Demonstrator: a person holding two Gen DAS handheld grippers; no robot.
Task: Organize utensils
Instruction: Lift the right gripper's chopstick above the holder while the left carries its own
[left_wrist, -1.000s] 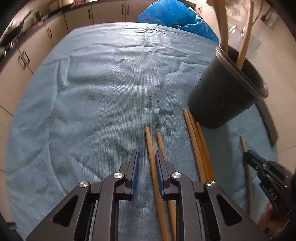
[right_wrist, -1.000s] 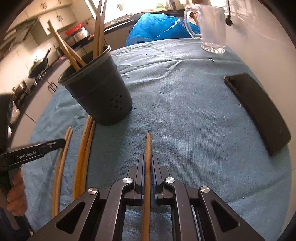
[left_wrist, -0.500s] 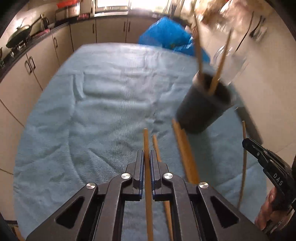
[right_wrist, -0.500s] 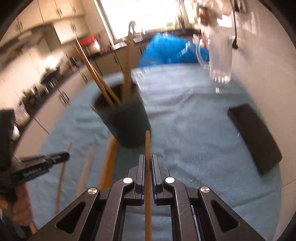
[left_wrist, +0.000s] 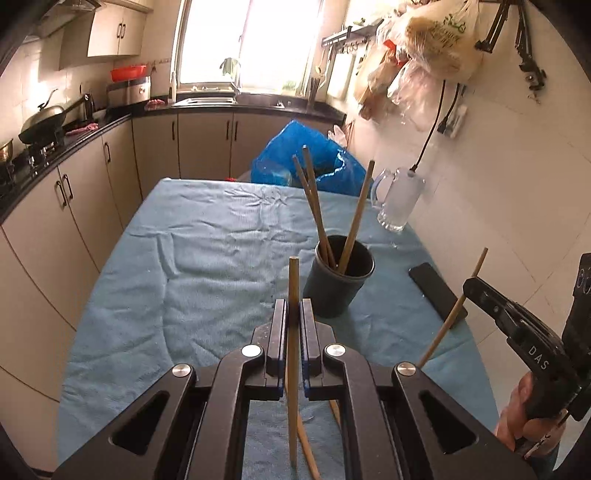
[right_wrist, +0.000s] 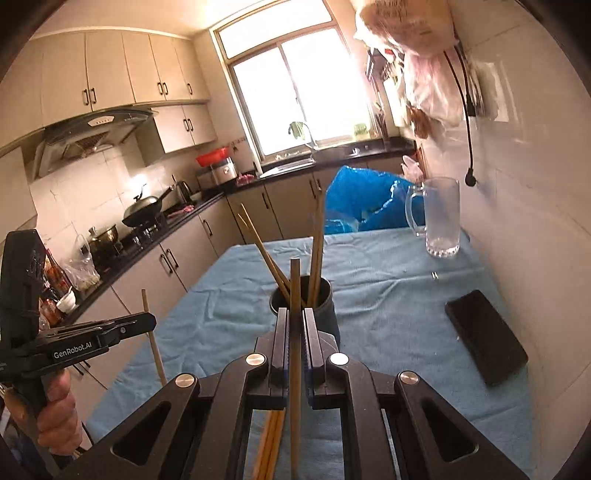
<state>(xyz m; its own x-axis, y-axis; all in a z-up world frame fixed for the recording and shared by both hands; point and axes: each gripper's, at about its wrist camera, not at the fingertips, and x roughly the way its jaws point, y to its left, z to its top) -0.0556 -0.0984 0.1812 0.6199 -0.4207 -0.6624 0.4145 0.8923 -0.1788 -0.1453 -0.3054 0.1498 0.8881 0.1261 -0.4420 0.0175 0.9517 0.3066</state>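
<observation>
My left gripper is shut on a wooden chopstick that sticks up between its pads, lifted above the blue towel. My right gripper is shut on another chopstick, also lifted. A black utensil cup stands ahead and slightly right of the left gripper, with three chopsticks in it. In the right wrist view the cup sits just behind the fingers. More chopsticks lie on the towel below. Each gripper appears in the other's view: right gripper, left gripper.
A black phone lies on the towel at the right. A glass mug stands near the wall, a blue plastic bag at the table's far end. Kitchen cabinets and a stove run along the left.
The left gripper has shut on a chopstick. Both grippers have risen off the towel with their chopsticks and tilted up, bringing the kitchen and window into sight.
</observation>
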